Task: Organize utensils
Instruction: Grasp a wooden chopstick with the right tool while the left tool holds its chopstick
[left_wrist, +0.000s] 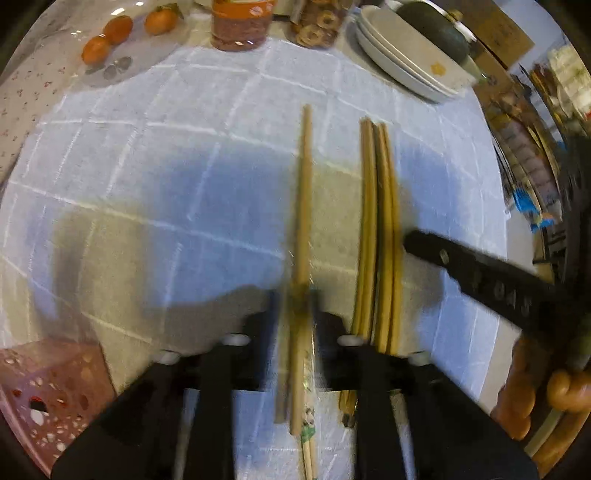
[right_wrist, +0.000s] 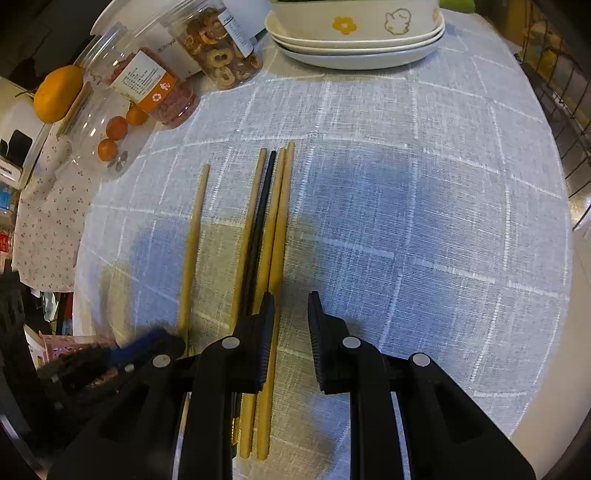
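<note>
A single wooden chopstick runs lengthwise between the fingers of my left gripper, which is shut on it near its rear part; it also shows at the left in the right wrist view. A bundle of wooden chopsticks lies to its right on the checked tablecloth. In the right wrist view the bundle includes one black chopstick. My right gripper is open and empty, just right of the bundle; its finger shows in the left wrist view.
Stacked white dishes stand at the table's far edge. Two snack jars and small oranges are at the far left. A pink perforated basket sits at the near left.
</note>
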